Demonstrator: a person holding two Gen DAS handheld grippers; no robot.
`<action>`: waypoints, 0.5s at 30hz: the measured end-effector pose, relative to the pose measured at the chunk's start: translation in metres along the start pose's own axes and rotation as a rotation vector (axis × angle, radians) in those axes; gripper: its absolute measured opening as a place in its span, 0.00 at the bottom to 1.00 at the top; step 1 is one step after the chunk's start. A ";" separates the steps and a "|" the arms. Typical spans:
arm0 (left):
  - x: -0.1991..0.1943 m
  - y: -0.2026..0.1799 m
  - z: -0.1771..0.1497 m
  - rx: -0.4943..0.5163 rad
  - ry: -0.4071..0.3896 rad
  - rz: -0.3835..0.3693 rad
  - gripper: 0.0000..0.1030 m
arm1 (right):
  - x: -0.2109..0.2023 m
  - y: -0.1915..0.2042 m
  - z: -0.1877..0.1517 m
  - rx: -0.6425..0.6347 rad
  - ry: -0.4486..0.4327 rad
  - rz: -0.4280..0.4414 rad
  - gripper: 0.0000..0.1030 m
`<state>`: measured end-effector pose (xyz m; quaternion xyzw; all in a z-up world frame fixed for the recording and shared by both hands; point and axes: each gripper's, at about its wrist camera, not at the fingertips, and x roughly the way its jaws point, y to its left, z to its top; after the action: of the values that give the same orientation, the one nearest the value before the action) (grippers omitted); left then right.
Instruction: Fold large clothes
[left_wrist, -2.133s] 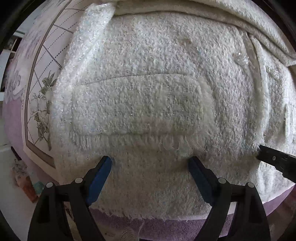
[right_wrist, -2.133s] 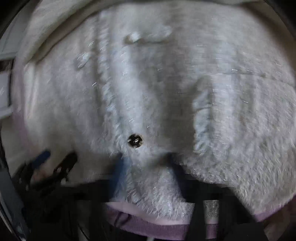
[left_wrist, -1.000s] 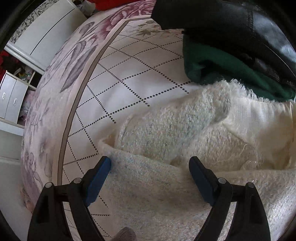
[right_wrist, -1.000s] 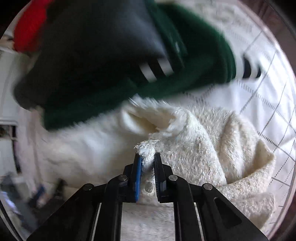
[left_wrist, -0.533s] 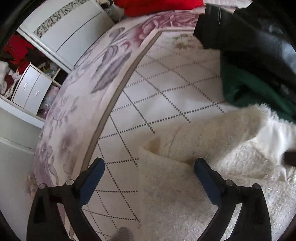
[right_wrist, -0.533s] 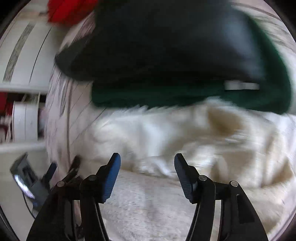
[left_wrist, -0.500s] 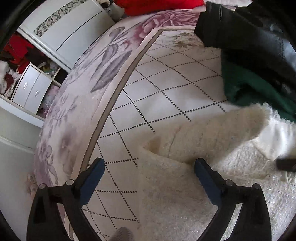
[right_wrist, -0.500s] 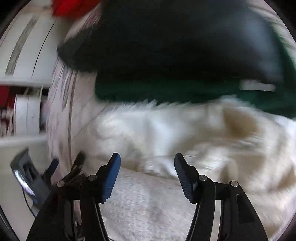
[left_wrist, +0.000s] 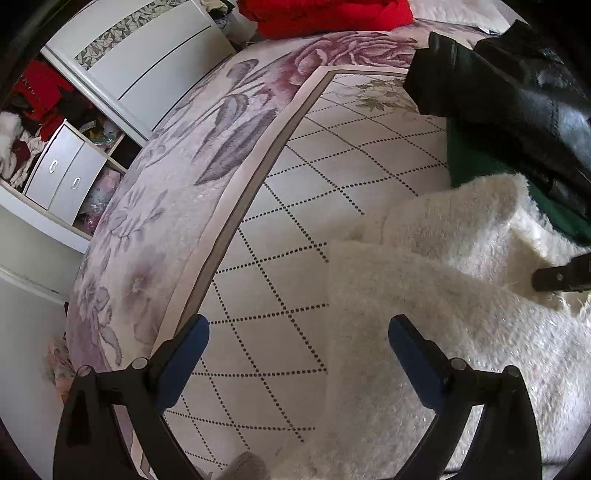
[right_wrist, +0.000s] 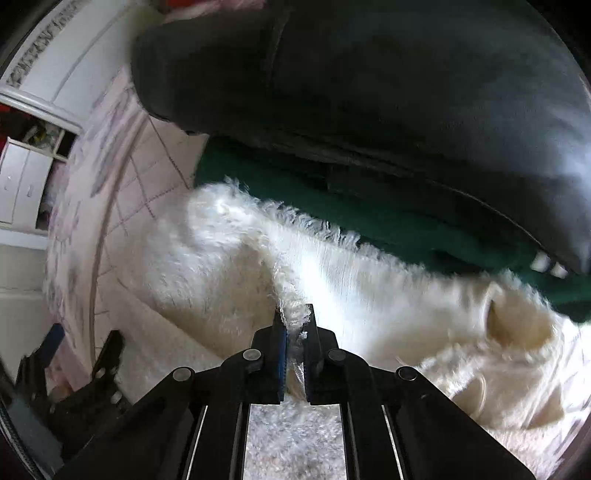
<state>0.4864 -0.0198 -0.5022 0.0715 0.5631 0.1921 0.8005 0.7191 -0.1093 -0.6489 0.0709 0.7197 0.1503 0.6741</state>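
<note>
While one white coat (left_wrist: 436, 295) lies on the bedspread (left_wrist: 295, 206), its edge is pinched by the right gripper (right_wrist: 294, 325).
The left gripper (left_wrist: 298, 332) is held wide; two other garments, one black jacket (right_wrist: 369, 81) and one green sweater (right_wrist: 369, 206), are stacked behind.

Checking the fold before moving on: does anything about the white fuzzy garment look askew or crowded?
Yes. The white fuzzy garment lies rumpled, one flap doubled over unevenly, and its far edge butts against the green garment under the black jacket. The right gripper pinches its fringe.
</note>
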 end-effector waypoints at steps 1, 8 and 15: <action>-0.003 0.001 -0.003 0.005 0.001 -0.009 0.97 | 0.001 -0.006 0.002 0.016 0.036 0.014 0.10; -0.050 0.009 -0.050 0.055 0.036 -0.109 0.97 | -0.100 -0.090 -0.097 0.150 -0.086 0.084 0.60; -0.074 -0.011 -0.119 0.142 0.140 -0.219 0.97 | -0.095 -0.178 -0.291 0.423 0.010 0.095 0.61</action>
<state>0.3565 -0.0711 -0.4832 0.0525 0.6343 0.0680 0.7683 0.4559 -0.3411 -0.6010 0.2440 0.7343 0.0277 0.6328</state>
